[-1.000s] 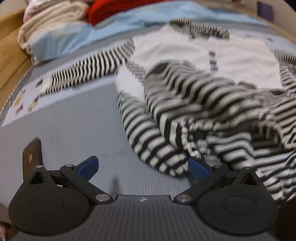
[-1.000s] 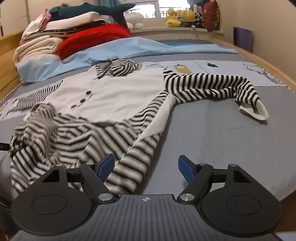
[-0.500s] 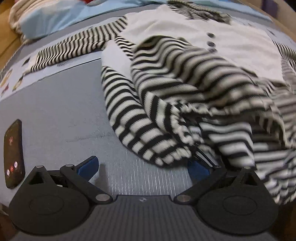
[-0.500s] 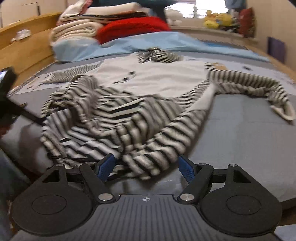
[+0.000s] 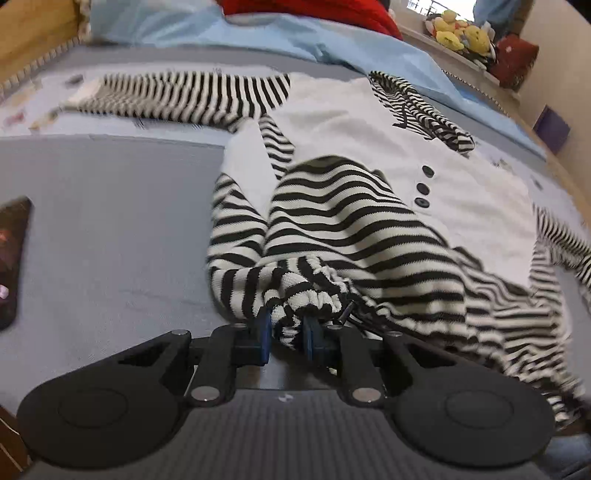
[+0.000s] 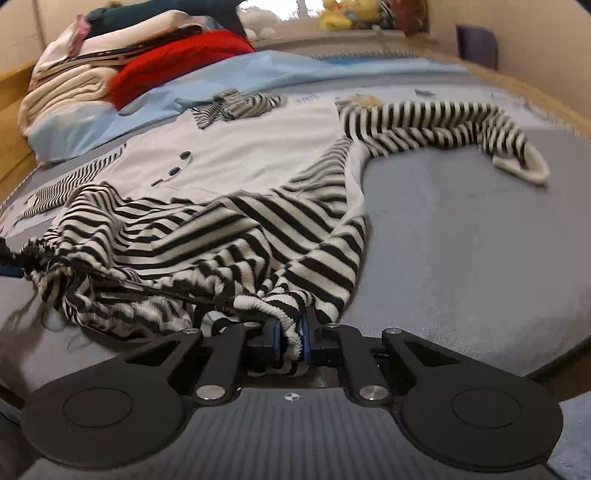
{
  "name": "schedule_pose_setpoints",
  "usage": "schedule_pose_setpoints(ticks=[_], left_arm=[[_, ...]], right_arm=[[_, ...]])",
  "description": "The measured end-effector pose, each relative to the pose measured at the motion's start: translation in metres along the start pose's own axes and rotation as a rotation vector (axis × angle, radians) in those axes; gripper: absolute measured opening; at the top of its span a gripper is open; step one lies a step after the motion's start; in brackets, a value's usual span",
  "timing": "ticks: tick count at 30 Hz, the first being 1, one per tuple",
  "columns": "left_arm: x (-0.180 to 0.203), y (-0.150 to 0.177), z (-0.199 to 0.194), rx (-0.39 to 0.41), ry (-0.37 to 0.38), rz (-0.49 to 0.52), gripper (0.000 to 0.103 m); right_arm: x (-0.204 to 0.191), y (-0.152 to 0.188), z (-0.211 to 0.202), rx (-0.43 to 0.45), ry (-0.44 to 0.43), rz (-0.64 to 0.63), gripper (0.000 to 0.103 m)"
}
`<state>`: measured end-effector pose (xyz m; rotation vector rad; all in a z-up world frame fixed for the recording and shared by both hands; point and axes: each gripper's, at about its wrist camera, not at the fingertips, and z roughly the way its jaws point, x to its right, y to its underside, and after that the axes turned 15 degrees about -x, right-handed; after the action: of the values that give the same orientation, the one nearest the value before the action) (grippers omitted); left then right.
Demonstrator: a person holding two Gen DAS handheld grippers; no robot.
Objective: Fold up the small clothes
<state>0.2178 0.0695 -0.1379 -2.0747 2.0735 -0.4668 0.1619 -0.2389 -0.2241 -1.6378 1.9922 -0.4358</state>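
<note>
Knitwear lies spread on a grey mat: a small garment [image 5: 369, 229] with a plain white body, black-and-white striped sleeves and a striped lower part. The knit is ribbed, and the stripes run as narrow even bands. Three round dark buttons [image 5: 423, 186] sit in a short row on the white panel. The striped collar [image 5: 417, 107] lies crumpled at the far end of the white panel. One sleeve [image 5: 177, 96] stretches flat toward the left in the left wrist view. The other sleeve [image 6: 436, 125] curves away to the right in the right wrist view and ends in a white cuff [image 6: 524, 166] shaped as an open loop.

The lower striped part is bunched and lifted into soft folds at the near edge of the mat.

The left gripper [image 5: 286, 332] has just been closing, and its blue pads press on a gathered roll of the striped hem. The right gripper [image 6: 290, 338] has also just been closing, and its blue pads pinch a fold of the hem with a white ribbed edge. Between the two grips the hem hangs in a slack, wrinkled span.

The mat [image 6: 461, 240] has a fine woven texture and a rounded near edge. A dark phone [image 5: 13, 254] lies flat on it at the left. Beyond the garment lies a pale blue sheet [image 6: 229, 79]. Folded cream cloths [image 6: 70, 85] and a red fuzzy blanket [image 6: 177, 61] are stacked at the far left. Soft toys [image 5: 461, 35] sit on a ledge at the back.
</note>
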Motion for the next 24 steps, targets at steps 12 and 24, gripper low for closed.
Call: schedule_pose_setpoints(ticks=[12,24], left_arm=[[-0.010,0.127,-0.055,0.018,-0.045,0.128,0.000],[0.021,0.088,-0.078,0.134,-0.007,0.306,0.071]], right_arm=[[0.009,-0.002,-0.079,0.056,0.166,-0.341,0.011],[0.025,0.006,-0.065,-0.061,0.084,-0.216,0.068]])
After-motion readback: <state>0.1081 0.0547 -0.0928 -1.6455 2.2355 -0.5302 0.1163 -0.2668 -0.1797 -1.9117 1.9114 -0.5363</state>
